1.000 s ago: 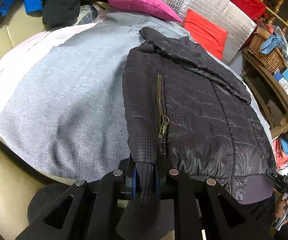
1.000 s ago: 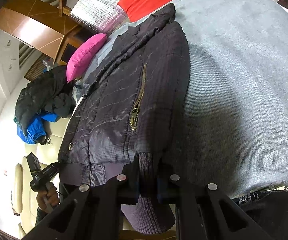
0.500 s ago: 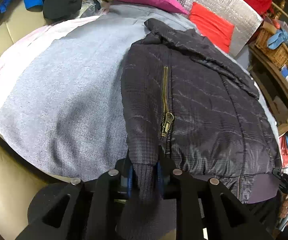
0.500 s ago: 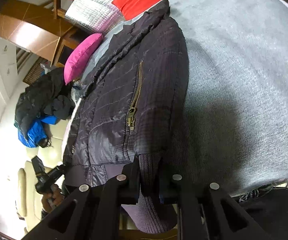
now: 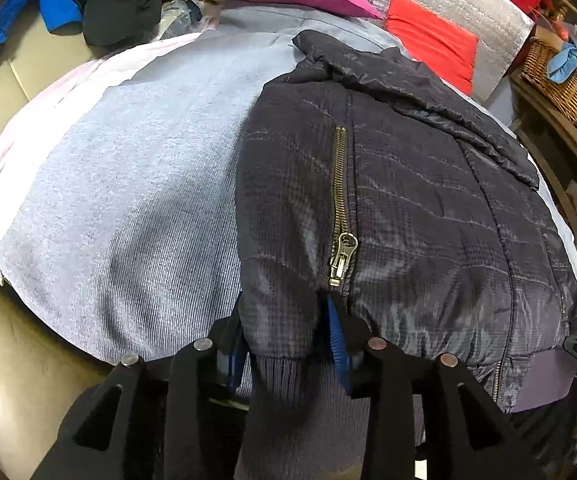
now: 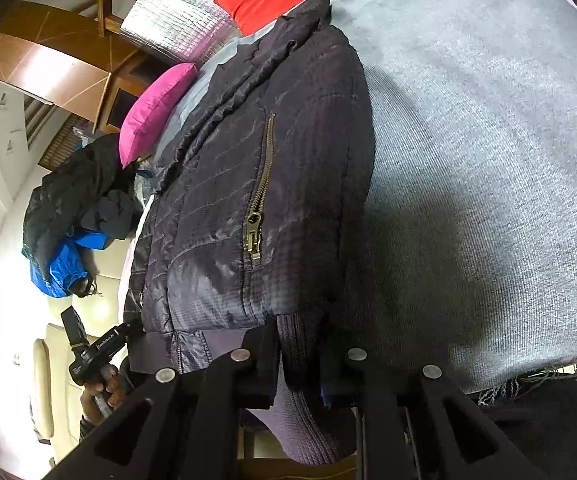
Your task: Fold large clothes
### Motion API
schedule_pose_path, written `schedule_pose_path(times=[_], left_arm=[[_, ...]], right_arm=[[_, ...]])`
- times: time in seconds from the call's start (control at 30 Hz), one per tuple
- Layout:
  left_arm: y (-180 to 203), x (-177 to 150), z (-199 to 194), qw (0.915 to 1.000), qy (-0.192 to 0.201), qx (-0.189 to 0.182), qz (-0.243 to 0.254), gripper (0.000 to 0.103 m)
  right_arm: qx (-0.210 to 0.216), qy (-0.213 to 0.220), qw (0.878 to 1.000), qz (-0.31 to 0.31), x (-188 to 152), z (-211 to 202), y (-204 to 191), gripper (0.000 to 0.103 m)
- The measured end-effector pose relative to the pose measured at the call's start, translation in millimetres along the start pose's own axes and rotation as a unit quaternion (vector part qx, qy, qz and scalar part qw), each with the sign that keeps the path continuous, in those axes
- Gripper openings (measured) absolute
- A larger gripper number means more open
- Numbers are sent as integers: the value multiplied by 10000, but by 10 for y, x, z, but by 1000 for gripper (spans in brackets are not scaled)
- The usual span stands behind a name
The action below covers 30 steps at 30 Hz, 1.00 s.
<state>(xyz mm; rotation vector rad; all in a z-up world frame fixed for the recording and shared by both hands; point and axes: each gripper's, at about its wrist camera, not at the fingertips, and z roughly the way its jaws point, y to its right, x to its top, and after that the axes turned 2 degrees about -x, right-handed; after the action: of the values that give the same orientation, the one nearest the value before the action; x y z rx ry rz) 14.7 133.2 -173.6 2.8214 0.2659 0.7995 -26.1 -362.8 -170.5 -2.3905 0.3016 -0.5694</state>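
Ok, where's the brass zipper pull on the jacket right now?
In the left wrist view the zipper pull lies on the dark quilted jacket, just above the left gripper, with the grey blanket off to its left.

The ribbed cuff (image 5: pixel 284 376) of the jacket (image 5: pixel 408 208) goes down behind the black gripper frame — its end is hidden. The wicker basket (image 5: pixel 560 76) is cut by the picture's edge.

Matte black hand-held grippers, blue-padded

The left hand-held gripper (image 5: pixel 288 336) and right hand-held gripper (image 6: pixel 300 364) share angular black frames with triangular cut-outs, round silver screws and ribbed blue pads (image 5: pixel 337 340).
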Motion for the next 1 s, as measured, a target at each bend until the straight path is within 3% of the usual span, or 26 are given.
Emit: schedule_pose_path(times=[0.1, 0.17, 0.27, 0.53, 1.0], left_arm=[[-6, 0, -5, 10000, 5, -17, 19, 35], [-20, -8, -10, 10000, 2, -22, 27, 24], [-14, -6, -22, 9999, 19, -91, 115, 18], [16, 29, -235, 9993, 188, -240, 207, 16], [92, 37, -290, 9990, 267, -34, 365, 16]], right_arm=[[-7, -13, 10000, 23, -2, 10, 2, 19], [-48, -3, 10000, -28, -2, 10, -15, 19], [-82, -6, 9999, -74, -1, 4, -44, 16], [-27, 43, 9997, -241, 3, -62, -74, 14], [31, 44, 9994, -331, 25, -114, -77, 13]])
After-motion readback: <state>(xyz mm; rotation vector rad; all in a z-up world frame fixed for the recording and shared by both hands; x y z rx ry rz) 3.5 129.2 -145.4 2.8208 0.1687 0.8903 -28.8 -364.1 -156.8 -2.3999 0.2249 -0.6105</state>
